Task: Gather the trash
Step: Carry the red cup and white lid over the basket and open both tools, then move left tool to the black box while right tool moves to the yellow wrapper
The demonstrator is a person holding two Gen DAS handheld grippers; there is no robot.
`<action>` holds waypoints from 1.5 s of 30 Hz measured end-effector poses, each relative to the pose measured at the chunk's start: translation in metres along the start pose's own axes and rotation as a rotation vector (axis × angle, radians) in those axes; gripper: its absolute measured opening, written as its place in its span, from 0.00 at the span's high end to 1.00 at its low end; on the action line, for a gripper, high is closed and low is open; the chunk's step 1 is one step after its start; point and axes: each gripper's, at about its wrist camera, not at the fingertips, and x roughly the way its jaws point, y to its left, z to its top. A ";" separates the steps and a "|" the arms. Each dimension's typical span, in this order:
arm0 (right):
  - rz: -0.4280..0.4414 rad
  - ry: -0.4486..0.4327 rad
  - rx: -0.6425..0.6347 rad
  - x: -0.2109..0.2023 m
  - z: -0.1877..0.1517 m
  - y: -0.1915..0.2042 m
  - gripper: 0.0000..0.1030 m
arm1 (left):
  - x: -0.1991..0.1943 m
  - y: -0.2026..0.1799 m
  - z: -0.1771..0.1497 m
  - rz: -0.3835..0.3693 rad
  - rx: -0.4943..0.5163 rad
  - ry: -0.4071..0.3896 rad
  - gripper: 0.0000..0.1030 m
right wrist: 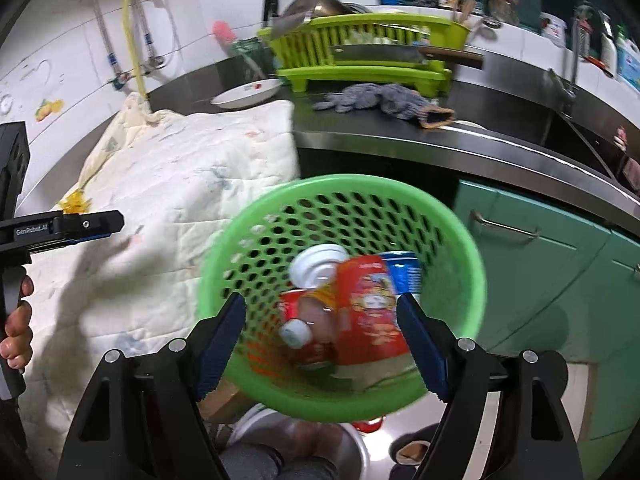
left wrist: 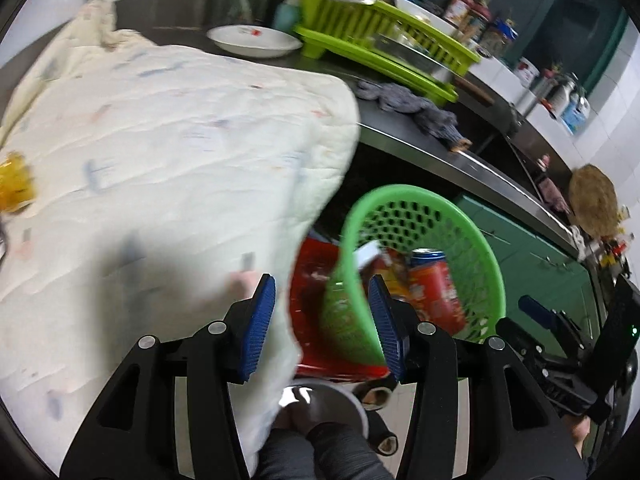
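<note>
Green basket of trash hung tipped in front of a steel kitchen counter, beside a quilted cloth.

The counter carried a lime dish rack, a white plate and a grey rag, with green cabinet doors below and white tiles behind. Inside the basket lay a red snack packet, a blue can and a white lid, all blurred; the basket's lower rim hid the floor beneath, and a metal bowl showed only partly. The right gripper stood wide apart around the basket, holding nothing that I could make out. The left gripper was also spread wide, its inner pad against the basket's rim and its outer one over the cloth's overhanging edge.
</note>
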 end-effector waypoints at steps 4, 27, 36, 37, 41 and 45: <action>0.034 0.003 -0.041 0.006 0.006 0.024 0.27 | -0.027 0.032 -0.008 0.049 -0.052 -0.038 0.53; 0.281 0.040 -0.262 0.063 0.067 0.183 0.27 | -0.115 0.235 -0.003 0.421 -0.433 -0.160 0.40; 0.327 0.066 -0.330 0.091 0.081 0.216 0.27 | -0.076 0.283 0.029 0.454 -0.555 -0.094 0.40; 0.329 0.070 -0.335 0.094 0.082 0.219 0.27 | -0.071 0.286 0.032 0.472 -0.553 -0.084 0.40; 0.339 0.082 -0.378 0.110 0.093 0.238 0.27 | -0.059 0.295 0.037 0.467 -0.571 -0.074 0.38; 0.360 0.088 -0.414 0.123 0.105 0.261 0.27 | -0.060 0.299 0.040 0.442 -0.538 -0.075 0.51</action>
